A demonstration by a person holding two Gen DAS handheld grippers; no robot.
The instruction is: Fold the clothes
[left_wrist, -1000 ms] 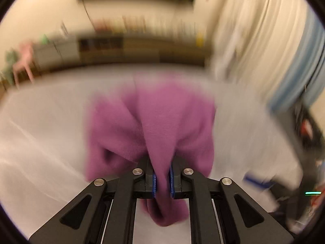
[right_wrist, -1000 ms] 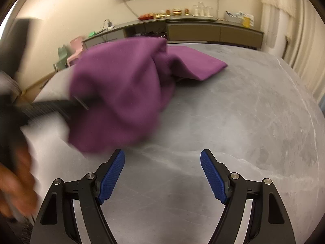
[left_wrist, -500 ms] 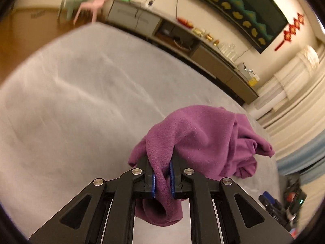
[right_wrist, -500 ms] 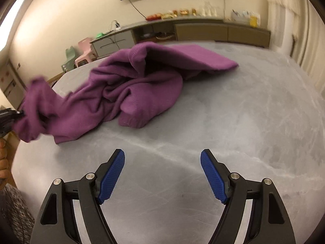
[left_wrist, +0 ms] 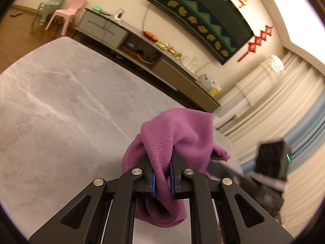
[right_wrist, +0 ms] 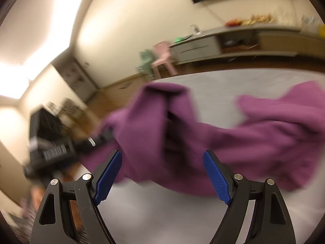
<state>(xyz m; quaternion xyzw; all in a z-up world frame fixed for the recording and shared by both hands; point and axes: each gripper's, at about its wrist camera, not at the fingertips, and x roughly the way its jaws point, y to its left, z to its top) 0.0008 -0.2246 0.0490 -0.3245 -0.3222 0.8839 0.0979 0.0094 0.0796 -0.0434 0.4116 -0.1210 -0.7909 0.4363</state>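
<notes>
Swung left since half a second back — right gripper (right_wrist: 162, 174) now aimed at the bunched purple fleece garment (right_wrist: 213, 138) instead of bare tabletop.

Left wrist view: left gripper (left_wrist: 161, 178) clamped shut on a fold of the purple garment (left_wrist: 178, 134), cloth bulging above and below the blue pads (left_wrist: 152, 185), over the grey marble-patterned table (left_wrist: 61, 105).

Right wrist view: blurred; jaws spread wide, nothing pinched — garment stretched across the table beyond the fingertips.

fuzzy matt purple knit sweater (left_wrist: 178, 134), kinda fleecy, grey marble-look table (left_wrist: 61, 105) with a smooth dull sheen, matt black plastic gripper (right_wrist: 162, 172) arms, blue textured rubbery pads (right_wrist: 217, 174), shiny metal pins, glossy pink plastic chair (left_wrist: 69, 10)
</notes>
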